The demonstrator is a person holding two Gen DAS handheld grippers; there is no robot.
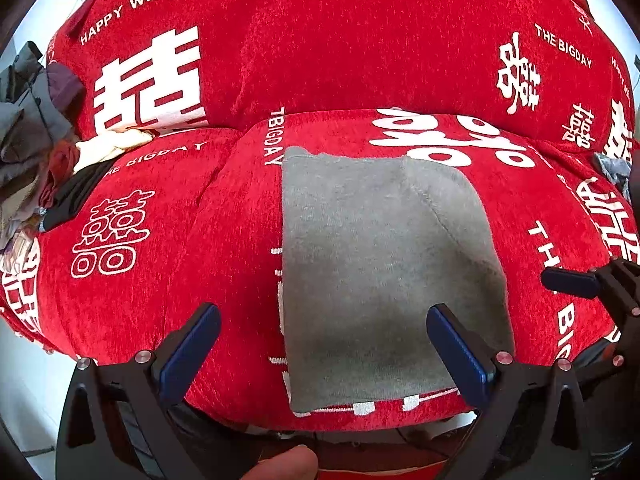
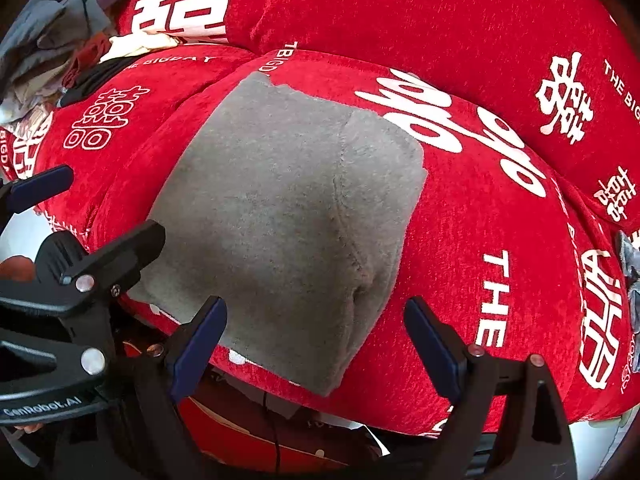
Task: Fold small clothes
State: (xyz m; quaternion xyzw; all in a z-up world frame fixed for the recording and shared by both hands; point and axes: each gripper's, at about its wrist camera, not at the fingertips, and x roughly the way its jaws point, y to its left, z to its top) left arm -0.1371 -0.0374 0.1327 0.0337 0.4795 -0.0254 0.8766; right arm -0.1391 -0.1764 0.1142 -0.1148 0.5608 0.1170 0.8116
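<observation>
A grey garment (image 1: 376, 264) lies folded flat on the red sofa seat cushion (image 1: 192, 248), reaching down to the front edge. It also shows in the right wrist view (image 2: 280, 216). My left gripper (image 1: 322, 344) is open and empty, hovering over the garment's near end, its right finger over the cloth. My right gripper (image 2: 316, 340) is open and empty over the garment's near right corner. The right gripper's finger shows at the right edge of the left wrist view (image 1: 572, 282). The left gripper shows at the left of the right wrist view (image 2: 100, 264).
The sofa is covered in red cloth with white lettering; its backrest (image 1: 340, 40) rises behind the seat. A pile of mixed clothes (image 1: 36, 152) lies at the seat's far left. A grey-blue cloth (image 2: 632, 276) lies at the right edge. Below the seat's front edge lies floor clutter (image 2: 280, 432).
</observation>
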